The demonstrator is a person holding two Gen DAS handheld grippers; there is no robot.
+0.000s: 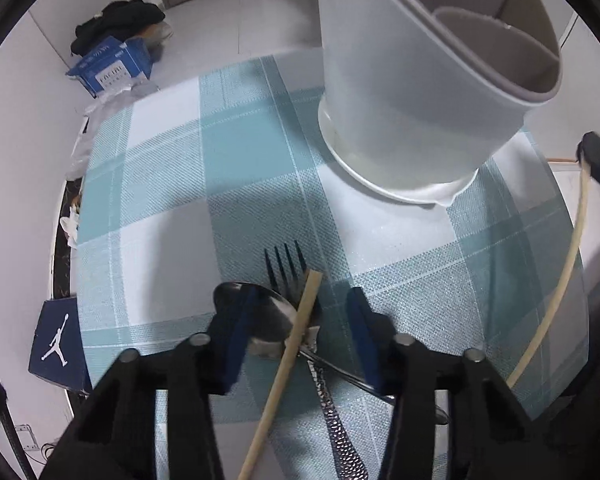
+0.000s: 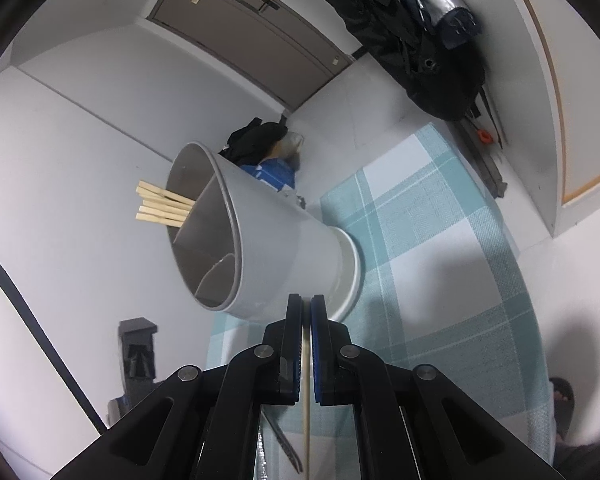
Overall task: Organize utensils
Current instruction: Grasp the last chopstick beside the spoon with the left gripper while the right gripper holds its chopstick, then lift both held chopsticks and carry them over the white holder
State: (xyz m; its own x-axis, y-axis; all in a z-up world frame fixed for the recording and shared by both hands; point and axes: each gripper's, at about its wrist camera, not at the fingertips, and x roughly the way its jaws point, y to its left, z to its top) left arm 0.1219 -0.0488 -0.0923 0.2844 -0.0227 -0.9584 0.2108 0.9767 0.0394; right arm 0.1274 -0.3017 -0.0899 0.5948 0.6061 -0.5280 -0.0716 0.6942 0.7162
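Bamboo chopstick [image 2: 307, 376] clenched in right tool [image 2: 306, 304]; left tool [image 1: 296, 312] released, straddling spoon [image 1: 268, 316], fork [image 1: 286, 264] near holder [image 1: 412, 112].

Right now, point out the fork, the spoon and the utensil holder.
fork [image 1: 286, 264], left wrist view, on the tines.
spoon [image 1: 270, 316], left wrist view, on the bowl.
utensil holder [image 2: 276, 236], right wrist view, on the outer wall.

Around my work the room is pale: white walls [image 2: 80, 128] and a light glossy floor [image 1: 236, 12]. The tabletop [image 1: 172, 184] wears a teal-and-white checked cloth. Grey-brown cabinet doors [image 2: 252, 28] stand along the far wall. Dark clothes [image 1: 118, 22] are heaped on a blue carton [image 1: 112, 66] in the corner, and black coats [image 2: 416, 40] hang on the wall to my right.
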